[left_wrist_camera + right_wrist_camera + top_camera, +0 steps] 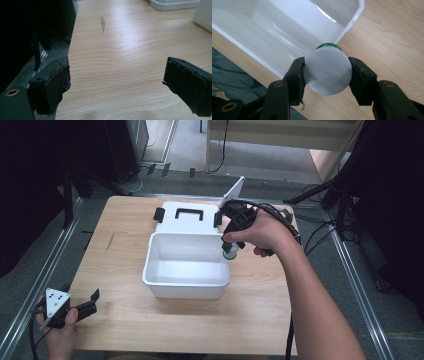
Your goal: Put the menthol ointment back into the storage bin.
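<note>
So the right claw (pixel 327 75) has a small bottle (pixel 327 74) clamped between its pads, grey cap facing the camera, bit of green showing behind it. In the high view the bottle (pixel 230 251) hangs right at the box's (pixel 186 265) 3 o'clock rim, about over the edge and not yet clearly inside. The right gripper view agrees: the wall of the box (pixel 287 37) sits just at 12 o'clock of the cap, with the bare inside beyond.

The box is white, nothing in it as far as I can see, with its lid (pixel 189 217) flipped back flat at 12 o'clock (black handle and latches facing up).

The left claw (pixel 82 305) is parked down at the 7 o'clock corner of the surface (pixel 260 305), jaws wide apart, holding nothing.

My read: the pick is done and the carry is nearly done. What's left is getting the bottle over the rim, lowering it in and letting go. Probably closing the lid after, but that's a guess.
</note>
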Available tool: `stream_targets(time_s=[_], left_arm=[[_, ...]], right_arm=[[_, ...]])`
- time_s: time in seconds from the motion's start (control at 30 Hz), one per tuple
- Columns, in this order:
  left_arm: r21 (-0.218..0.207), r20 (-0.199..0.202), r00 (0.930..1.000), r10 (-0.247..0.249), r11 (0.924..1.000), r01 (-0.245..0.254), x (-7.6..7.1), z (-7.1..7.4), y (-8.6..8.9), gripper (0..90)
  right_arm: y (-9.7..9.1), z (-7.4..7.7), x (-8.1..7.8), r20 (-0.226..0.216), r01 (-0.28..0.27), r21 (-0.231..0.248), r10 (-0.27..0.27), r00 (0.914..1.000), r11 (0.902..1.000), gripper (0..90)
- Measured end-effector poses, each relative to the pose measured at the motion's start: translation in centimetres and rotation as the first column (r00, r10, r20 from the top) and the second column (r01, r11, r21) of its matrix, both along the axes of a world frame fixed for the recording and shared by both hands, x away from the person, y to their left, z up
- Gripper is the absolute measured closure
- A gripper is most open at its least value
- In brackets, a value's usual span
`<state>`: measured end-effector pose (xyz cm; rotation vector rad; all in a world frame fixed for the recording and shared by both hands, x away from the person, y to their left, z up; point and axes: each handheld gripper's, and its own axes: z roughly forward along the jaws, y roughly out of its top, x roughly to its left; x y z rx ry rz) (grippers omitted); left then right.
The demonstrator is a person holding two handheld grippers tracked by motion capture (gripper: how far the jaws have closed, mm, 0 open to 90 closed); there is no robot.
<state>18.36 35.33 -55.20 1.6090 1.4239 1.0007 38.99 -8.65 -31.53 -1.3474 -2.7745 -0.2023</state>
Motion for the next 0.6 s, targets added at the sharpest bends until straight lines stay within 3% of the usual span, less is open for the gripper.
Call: stream_targets(time_s=[0.6], left_arm=[[-0.002, -0.002, 1.0, -0.003, 1.0, 0.003, 0.0, 0.0, 0.0, 7.8]], right_arm=[[3.0, -2.3, 0.0, -0.011, -0.067, 0.005, 0.067, 0.9977, 0.9978, 51.3]])
